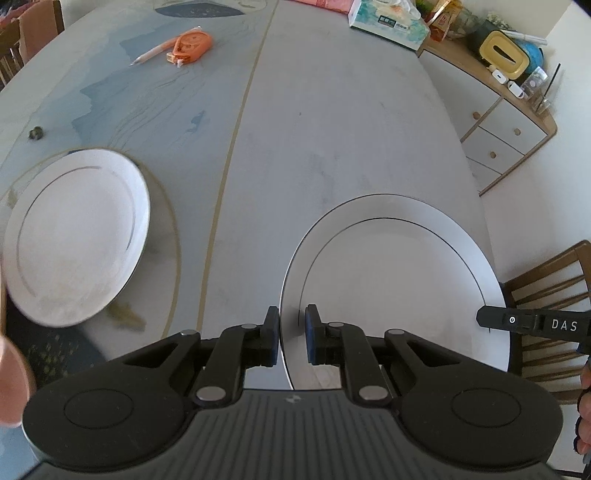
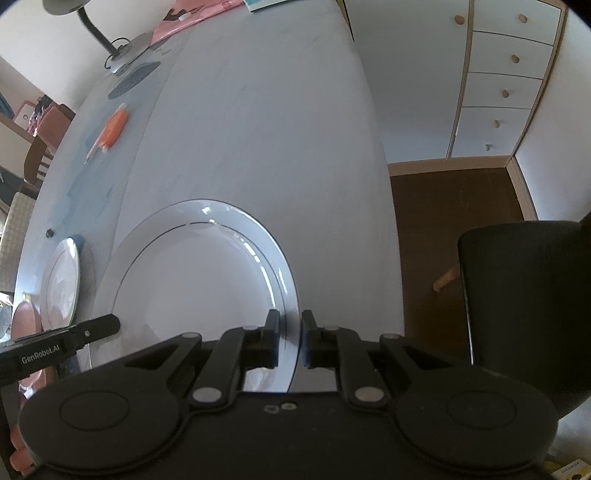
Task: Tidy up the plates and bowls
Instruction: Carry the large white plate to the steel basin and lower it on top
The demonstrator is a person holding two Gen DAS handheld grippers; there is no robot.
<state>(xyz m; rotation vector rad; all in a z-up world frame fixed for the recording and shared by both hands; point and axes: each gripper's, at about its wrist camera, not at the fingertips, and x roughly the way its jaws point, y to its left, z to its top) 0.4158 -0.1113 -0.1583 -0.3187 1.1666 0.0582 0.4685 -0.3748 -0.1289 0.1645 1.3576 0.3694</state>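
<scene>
Plate [image 1: 399,280] rim pinched between fingers of both grippers, left [image 1: 291,334] and right [image 2: 288,338]

1. On your pale marble-patterned desk [image 1: 332,129], the orange plastic correction-tape dispenser [image 1: 190,46] lies beside a peach pen [image 1: 151,54].
2. A floral cardboard tissue box [image 1: 388,24] sits at the far edge.
3. A white wooden drawer cabinet [image 2: 506,81] stands beyond.
4. A grey gooseneck lamp [image 2: 92,33] stands far left.

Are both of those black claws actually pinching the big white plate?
Touching. The left wrist view shows the left gripper clamped on the big plate's left rim; the right wrist view shows the right gripper clamped on its right rim.
</scene>
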